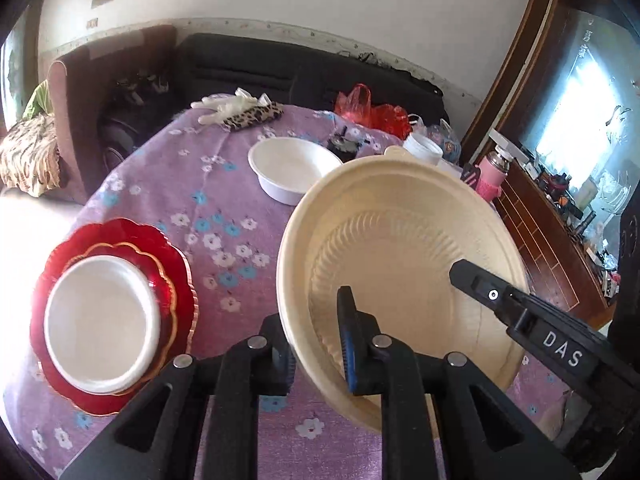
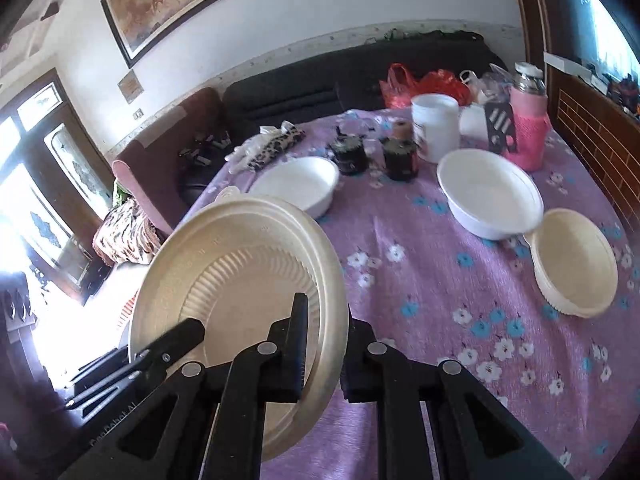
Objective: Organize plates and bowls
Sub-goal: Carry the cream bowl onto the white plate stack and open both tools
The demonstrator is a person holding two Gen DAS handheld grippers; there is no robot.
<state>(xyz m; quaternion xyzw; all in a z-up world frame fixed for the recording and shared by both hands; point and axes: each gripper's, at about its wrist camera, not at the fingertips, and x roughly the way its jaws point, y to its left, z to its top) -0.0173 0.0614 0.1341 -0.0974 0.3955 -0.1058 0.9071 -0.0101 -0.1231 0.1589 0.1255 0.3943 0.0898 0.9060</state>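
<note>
A cream ribbed plate (image 1: 400,264) is held tilted above the purple flowered tablecloth (image 1: 168,184), gripped on both sides. My left gripper (image 1: 316,340) is shut on its left rim. My right gripper (image 2: 324,344) is shut on its right rim; the plate also shows in the right wrist view (image 2: 236,280). To the left lies a white plate (image 1: 100,320) stacked on two red scalloped plates (image 1: 176,276). White bowls sit at the back (image 1: 292,168) and at the right (image 2: 488,196). A cream bowl (image 2: 576,260) sits at the far right.
At the table's back stand two dark jars (image 2: 400,156), a white tub (image 2: 434,124), a pink flask (image 2: 528,120), a leopard pouch with white gloves (image 1: 252,114) and red bags (image 1: 372,110). A dark sofa (image 1: 280,68) lies behind, a wooden cabinet (image 1: 560,248) at right.
</note>
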